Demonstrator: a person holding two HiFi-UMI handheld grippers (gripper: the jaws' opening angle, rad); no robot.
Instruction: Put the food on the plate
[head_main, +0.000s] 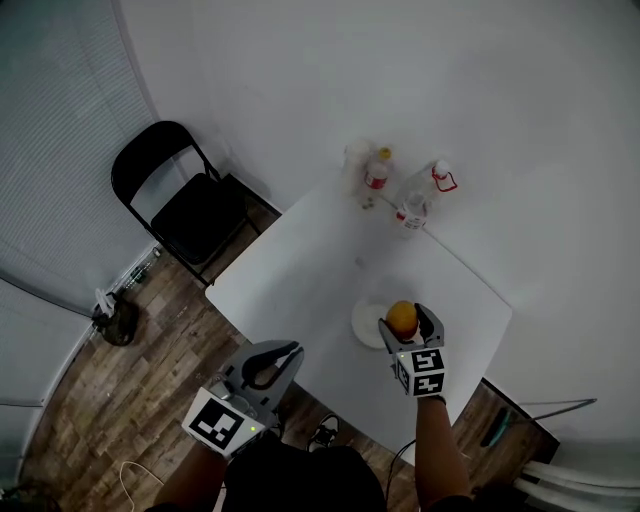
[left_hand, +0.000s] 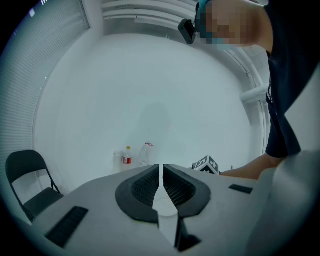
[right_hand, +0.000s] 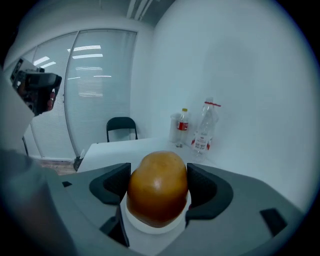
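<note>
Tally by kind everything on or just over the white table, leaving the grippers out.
Bottles: 2
Clear container: 1
Plate: 1
Brown food item: 1
Total: 5

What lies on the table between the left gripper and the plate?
Nothing. In the head view, the white table is bare from the left gripper to the plate, where the right gripper grips the orange-brown food.
</note>
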